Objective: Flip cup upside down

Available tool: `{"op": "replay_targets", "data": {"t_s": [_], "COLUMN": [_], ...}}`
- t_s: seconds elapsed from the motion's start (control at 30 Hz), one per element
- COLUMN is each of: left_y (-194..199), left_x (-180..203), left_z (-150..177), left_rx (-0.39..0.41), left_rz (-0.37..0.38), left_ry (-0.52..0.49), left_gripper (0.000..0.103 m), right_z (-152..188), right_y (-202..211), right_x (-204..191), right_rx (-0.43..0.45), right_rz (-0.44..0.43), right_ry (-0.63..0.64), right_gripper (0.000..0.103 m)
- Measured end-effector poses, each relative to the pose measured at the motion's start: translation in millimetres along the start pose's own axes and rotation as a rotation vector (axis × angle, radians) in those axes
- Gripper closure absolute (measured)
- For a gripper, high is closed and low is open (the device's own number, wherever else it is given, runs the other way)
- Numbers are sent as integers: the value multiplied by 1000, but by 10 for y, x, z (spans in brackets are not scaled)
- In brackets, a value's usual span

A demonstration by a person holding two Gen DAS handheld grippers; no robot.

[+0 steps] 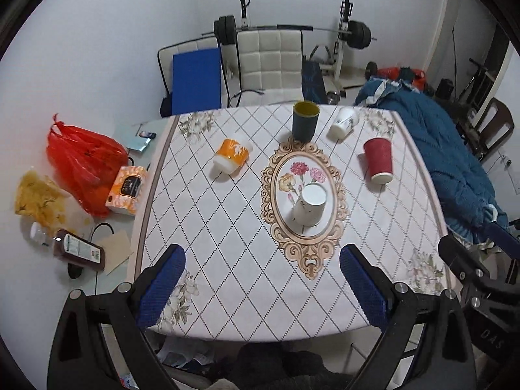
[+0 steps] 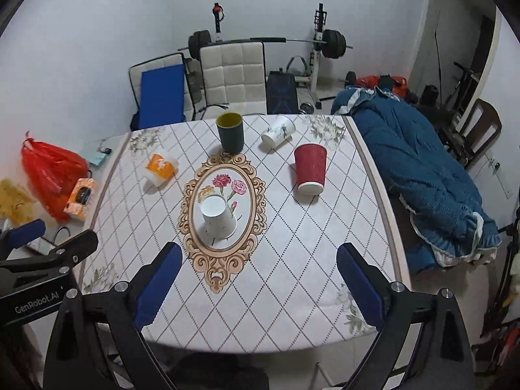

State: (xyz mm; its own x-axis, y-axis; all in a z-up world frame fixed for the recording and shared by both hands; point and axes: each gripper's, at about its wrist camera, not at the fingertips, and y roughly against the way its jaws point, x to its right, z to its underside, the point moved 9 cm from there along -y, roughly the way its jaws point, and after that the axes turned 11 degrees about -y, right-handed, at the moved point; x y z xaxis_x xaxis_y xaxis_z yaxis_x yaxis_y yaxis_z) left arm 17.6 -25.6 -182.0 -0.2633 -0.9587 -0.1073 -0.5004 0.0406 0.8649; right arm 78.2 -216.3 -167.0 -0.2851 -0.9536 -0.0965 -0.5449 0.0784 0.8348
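Note:
A white paper cup (image 1: 309,205) (image 2: 218,219) stands upside down on the oval flower medallion at the table's middle. A dark green cup (image 1: 305,121) (image 2: 230,131) stands upright at the far edge. A red ribbed cup (image 1: 379,160) (image 2: 310,169), a white printed cup (image 1: 343,123) (image 2: 278,134) and an orange cup (image 1: 230,156) (image 2: 160,169) lie on their sides. My left gripper (image 1: 262,287) is open and empty over the near table edge. My right gripper (image 2: 260,284) is open and empty, to the right of the left one.
The table (image 1: 227,260) carries a diamond-pattern cloth. Left of it lie a red bag (image 1: 81,165), a tissue box (image 1: 126,190) and a bottle (image 1: 79,249). A blue quilt (image 2: 422,175) lies to the right. A white chair (image 1: 268,61) and weights stand behind.

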Motion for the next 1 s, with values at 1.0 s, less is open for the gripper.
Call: {"op": "replay_targets", "data": {"t_s": [1.0], "left_y": [1145], "left_x": [141], "left_z": [226], "left_rx": [112], "left_rz": [-30], "left_ry": [60], "left_gripper": [3], "right_z": [26], "right_y": [1638], "right_x": [186], "right_rx": [112], "right_rz": [-45], "right_ry": [43], "right_gripper": [1]}}
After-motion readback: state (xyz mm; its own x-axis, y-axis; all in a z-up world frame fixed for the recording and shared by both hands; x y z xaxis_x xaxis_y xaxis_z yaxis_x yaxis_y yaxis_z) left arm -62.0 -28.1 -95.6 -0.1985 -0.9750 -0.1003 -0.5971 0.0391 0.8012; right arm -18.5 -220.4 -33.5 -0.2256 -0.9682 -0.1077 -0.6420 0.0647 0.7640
